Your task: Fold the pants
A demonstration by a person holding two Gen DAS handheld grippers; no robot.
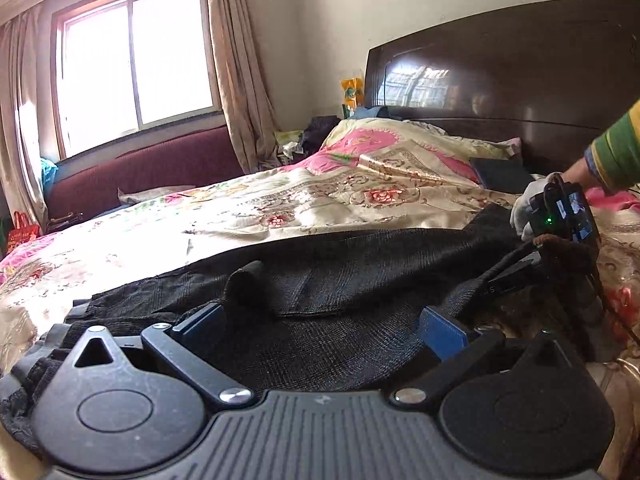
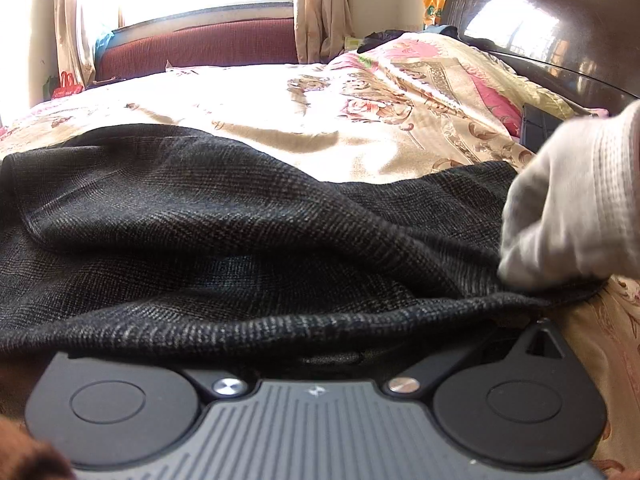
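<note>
Dark checked pants [image 1: 328, 280] lie spread across the floral bedspread [image 1: 248, 208]. My left gripper [image 1: 322, 326] is open, its blue fingers [image 1: 444, 332] set wide apart on the cloth with nothing pinched. At the right, my right gripper [image 1: 520, 276] sits at the pants' edge, held by a white-gloved hand [image 1: 524, 208]. In the right wrist view a fold of the pants [image 2: 240, 240] drapes over my right gripper [image 2: 320, 352] and hides its fingers. Its link arms are splayed outward. A gloved hand [image 2: 572, 208] presses on the cloth edge.
A dark wooden headboard [image 1: 520, 80] stands behind the bed, with a dark flat box [image 1: 500, 174] on the pink pillows. A maroon sofa [image 1: 140, 172] sits under the window [image 1: 136, 60]. Clutter is piled in the corner beside the curtain [image 1: 240, 80].
</note>
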